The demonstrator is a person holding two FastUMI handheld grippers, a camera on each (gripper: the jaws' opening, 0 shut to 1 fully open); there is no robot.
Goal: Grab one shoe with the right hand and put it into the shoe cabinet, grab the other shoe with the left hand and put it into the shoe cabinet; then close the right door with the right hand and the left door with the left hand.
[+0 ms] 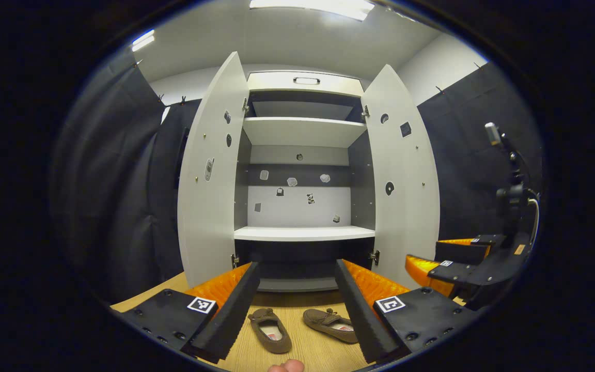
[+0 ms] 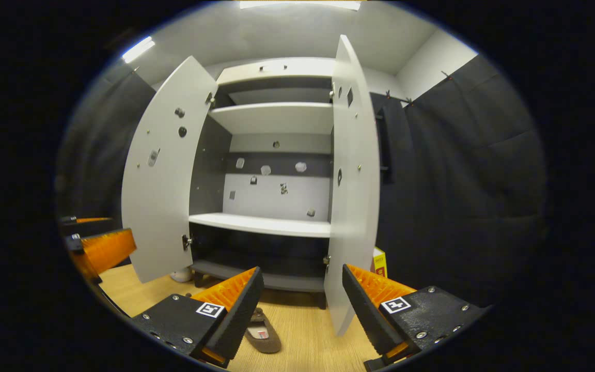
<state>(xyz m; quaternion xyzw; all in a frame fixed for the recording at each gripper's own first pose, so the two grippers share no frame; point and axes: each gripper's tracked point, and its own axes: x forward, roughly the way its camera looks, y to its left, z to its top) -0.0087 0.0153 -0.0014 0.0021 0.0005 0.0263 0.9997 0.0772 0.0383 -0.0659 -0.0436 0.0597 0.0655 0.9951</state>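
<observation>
Shoes: two brown slippers, the left shoe (image 1: 270, 329) and the right shoe (image 1: 330, 325), lie side by side, apart, on the wooden floor (image 1: 297, 356) before the shoe cabinet (image 1: 302, 181). Left door (image 1: 209, 170) and right door (image 1: 403, 175) stand open; its shelves (image 1: 302, 233) are bare. Left gripper (image 1: 297, 305) hangs spread wide above the pair, holding nothing. Right gripper (image 2: 302, 305) is likewise wide, empty, one shoe (image 2: 262, 331) beneath it.
</observation>
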